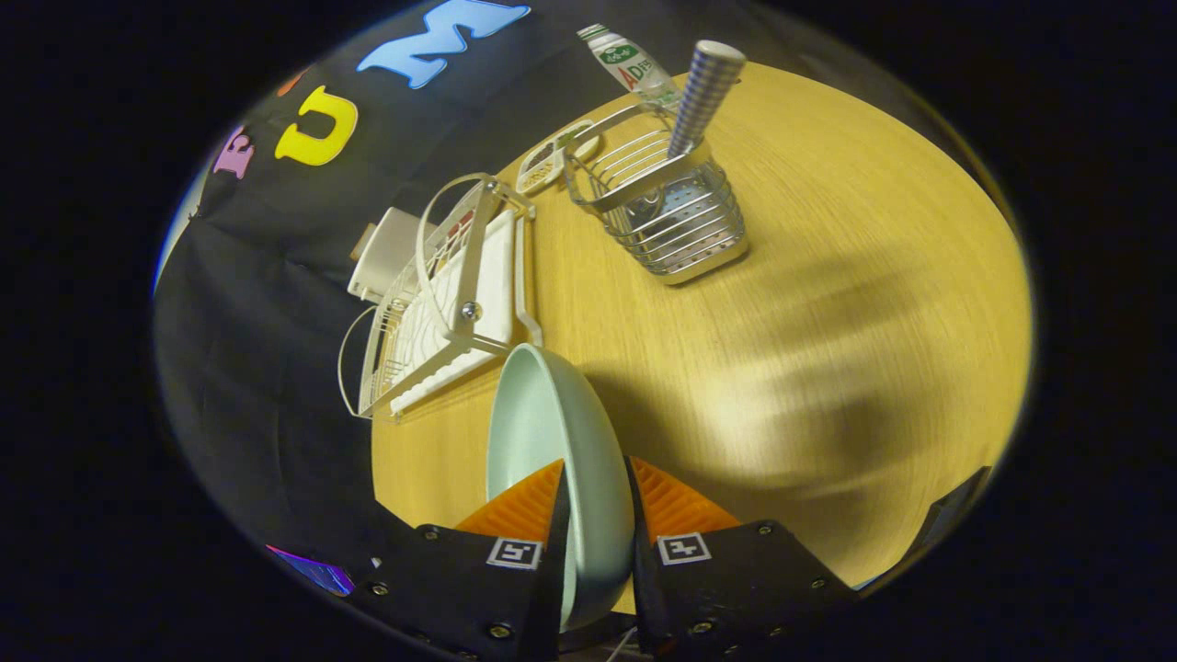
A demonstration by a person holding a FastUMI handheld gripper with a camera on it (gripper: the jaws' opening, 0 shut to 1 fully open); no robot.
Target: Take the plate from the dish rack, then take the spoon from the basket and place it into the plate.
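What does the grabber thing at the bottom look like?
The tool has two wedge-shaped fingers with ridged, ribbed inner faces. Each sits on a chunky black block studded with small round screws, and each block carries a little square black-and-white marker. A thin pale cable peeks out below, between the blocks.

Before me a pale wooden worktop runs under warm light, soft shadows across it, black cloth wall behind.
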